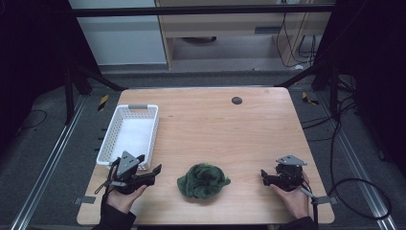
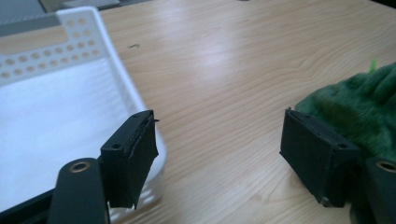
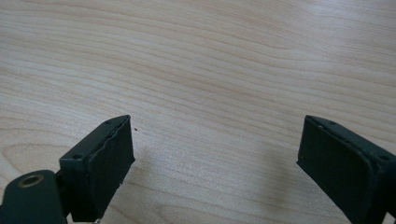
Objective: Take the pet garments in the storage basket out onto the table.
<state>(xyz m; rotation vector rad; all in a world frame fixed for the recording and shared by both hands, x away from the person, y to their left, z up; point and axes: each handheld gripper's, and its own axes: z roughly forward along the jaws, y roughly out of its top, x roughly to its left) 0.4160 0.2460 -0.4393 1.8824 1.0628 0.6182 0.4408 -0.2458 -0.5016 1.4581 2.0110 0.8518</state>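
A: Item one, the table (image 1: 230, 124). Light wood, a small dark disc (image 1: 236, 100) set near its far edge.

B: Noted. Item two?

A: The basket (image 1: 154, 125). White plastic, perforated walls, standing on the table's left side with its long axis running away from the person. It holds nothing that can be seen. In the left gripper view its near corner (image 2: 116, 88) sits just behind the left-hand jaw.

B: Item three?

A: The cloth (image 1: 203, 180). Dark green, fuzzy, bunched into a crumpled heap near the front edge, between the two grippers and touching neither. In the left gripper view it (image 2: 359, 107) lies just behind the right-hand jaw.

B: And the tools?

A: Left gripper (image 1: 149, 172), held in the left hand (image 1: 122, 196) at the front left, just before the basket's near end, pointing toward the cloth. Its jaws stand wide apart with bare wood between them (image 2: 217, 149); nothing gripped.

B: The other?

A: Right gripper (image 1: 264, 177), held in the right hand (image 1: 293, 197) at the front right, pointing left toward the cloth. Jaws likewise spread wide over bare table (image 3: 215, 163), holding nothing. A cable (image 1: 356, 191) trails off to the floor at the right.
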